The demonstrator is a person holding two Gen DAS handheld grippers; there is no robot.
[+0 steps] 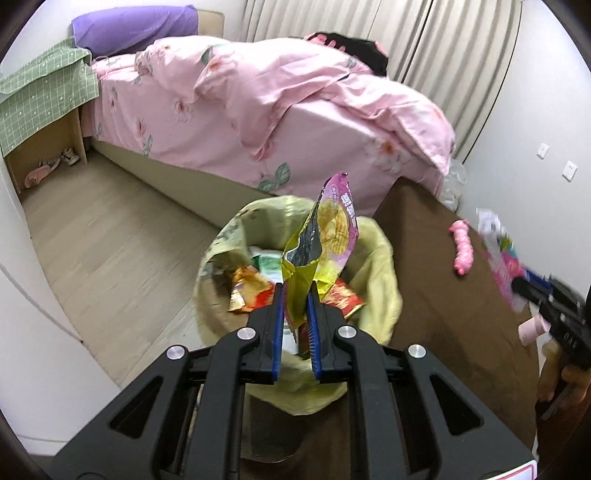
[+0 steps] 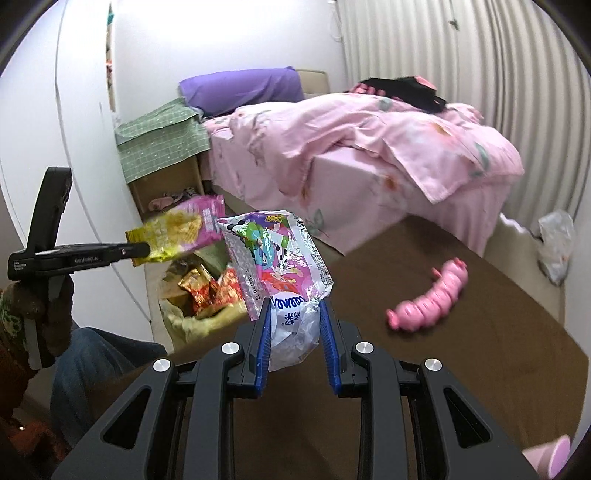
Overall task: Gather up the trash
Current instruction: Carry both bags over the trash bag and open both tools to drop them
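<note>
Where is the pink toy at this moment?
The pink toy lies loose on the brown table, right of centre in the right wrist view, beyond and to the right of the right gripper, untouched by either gripper.

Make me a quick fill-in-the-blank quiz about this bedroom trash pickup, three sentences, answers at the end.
1. The left hand-held gripper holds a chip bag above the ____.
2. The pink toy lies on the ____ table.
3. The pillow on the bed is ____.

Answers: trash bin; brown; purple
</note>
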